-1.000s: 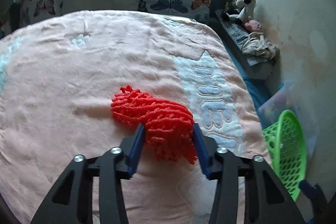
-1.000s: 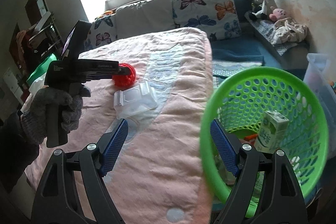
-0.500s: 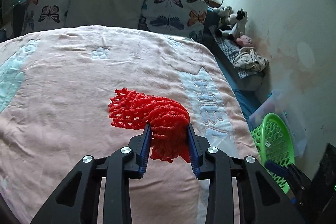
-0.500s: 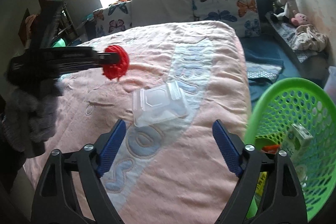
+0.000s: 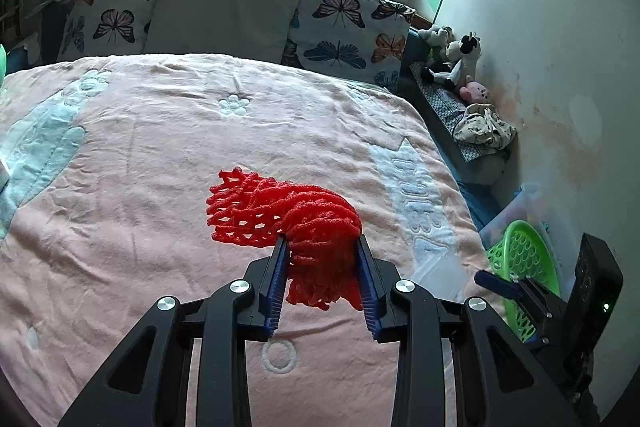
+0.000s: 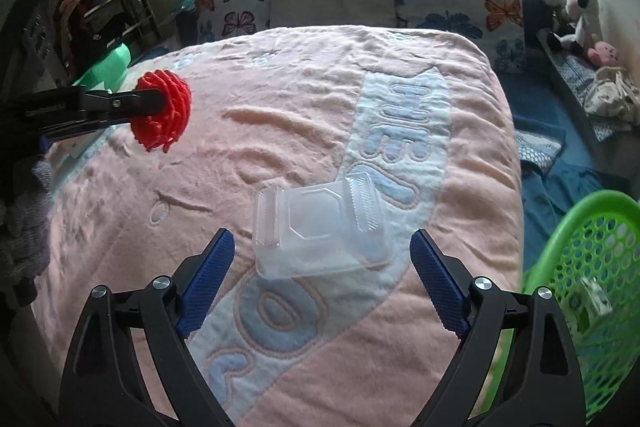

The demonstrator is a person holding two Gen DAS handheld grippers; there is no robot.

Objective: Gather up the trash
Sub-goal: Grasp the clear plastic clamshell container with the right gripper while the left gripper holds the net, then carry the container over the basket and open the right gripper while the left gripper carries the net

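My left gripper (image 5: 320, 247) is shut on a red foam net (image 5: 304, 223) and holds it above the pink blanket (image 5: 160, 147). The net also shows in the right wrist view (image 6: 164, 117), at the left, clear of the bed. My right gripper (image 6: 322, 247) is open and empty, with a clear plastic clamshell box (image 6: 320, 231) lying on the blanket just ahead between its fingers. A green mesh basket (image 6: 592, 299) stands on the floor at the bed's right side, with a small carton (image 6: 592, 301) in it. The basket also shows in the left wrist view (image 5: 524, 267).
Butterfly pillows (image 5: 348, 31) and a grey cushion (image 5: 224, 15) line the head of the bed. Soft toys (image 5: 456, 59) and crumpled cloth (image 5: 484, 123) sit on a bench by the right wall. A shelf with clutter (image 6: 100, 15) stands at the left.
My left gripper closed on the red net and lifted it off the blanket. My right gripper swung left from the basket toward the clear box.
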